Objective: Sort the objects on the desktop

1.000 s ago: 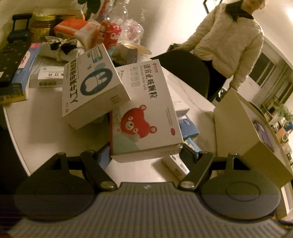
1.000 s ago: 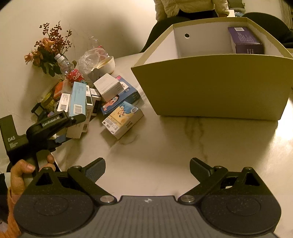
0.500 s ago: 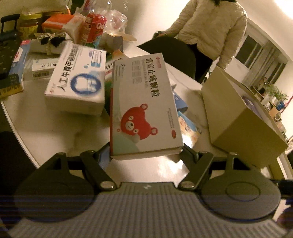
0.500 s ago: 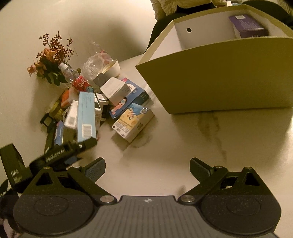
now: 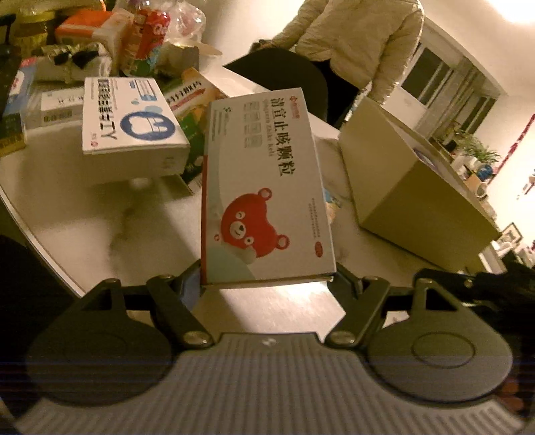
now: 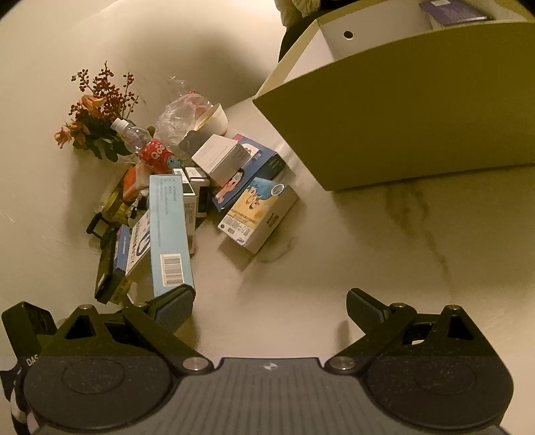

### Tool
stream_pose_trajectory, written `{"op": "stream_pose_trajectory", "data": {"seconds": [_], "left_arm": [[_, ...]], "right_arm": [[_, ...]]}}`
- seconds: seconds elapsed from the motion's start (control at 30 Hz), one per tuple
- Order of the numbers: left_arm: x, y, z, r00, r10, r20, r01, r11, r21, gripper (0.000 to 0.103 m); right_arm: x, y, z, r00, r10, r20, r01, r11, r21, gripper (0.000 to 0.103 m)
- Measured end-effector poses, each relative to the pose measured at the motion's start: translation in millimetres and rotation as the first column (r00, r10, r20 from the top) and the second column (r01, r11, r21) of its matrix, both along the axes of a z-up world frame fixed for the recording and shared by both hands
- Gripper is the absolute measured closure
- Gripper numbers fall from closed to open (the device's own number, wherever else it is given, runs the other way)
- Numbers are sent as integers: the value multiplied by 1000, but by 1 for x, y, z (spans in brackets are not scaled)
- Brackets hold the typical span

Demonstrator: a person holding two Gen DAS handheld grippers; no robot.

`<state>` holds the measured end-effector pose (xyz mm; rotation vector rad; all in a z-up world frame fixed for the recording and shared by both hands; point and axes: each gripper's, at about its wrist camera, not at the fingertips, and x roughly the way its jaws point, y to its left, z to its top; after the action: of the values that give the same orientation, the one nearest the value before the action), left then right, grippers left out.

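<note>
Boxes (image 6: 230, 160) crowd the table (image 6: 367, 241) beside the open bin (image 6: 401, 110)

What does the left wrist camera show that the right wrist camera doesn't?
Only the left wrist view shows the bear box's printed front, clamped in the left gripper, and a person in a pale jacket behind a dark chair.

Only the right wrist view shows the flowers, the bin's purple box and the open, empty right gripper.

Both show the table, the bin and the clutter pile, including the red bottle.
</note>
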<state>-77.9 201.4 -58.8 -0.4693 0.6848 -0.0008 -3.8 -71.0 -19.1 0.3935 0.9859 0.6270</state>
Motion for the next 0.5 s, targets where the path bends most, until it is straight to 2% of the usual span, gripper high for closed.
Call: {"op": "stream_pose_trajectory", "data": {"seconds": [0.33,0.5], "left_arm": [[-7,-9,-1,994,-105,-2,105,994,-35,28],[-8,-22,-4,986,-168,-7,168,985,-32,29]], "right_arm": [[-1,2,-2,1000,0,-10,0,999,46,4],[-2,2,2,1000,15,2,-15,993,119,4]]}}
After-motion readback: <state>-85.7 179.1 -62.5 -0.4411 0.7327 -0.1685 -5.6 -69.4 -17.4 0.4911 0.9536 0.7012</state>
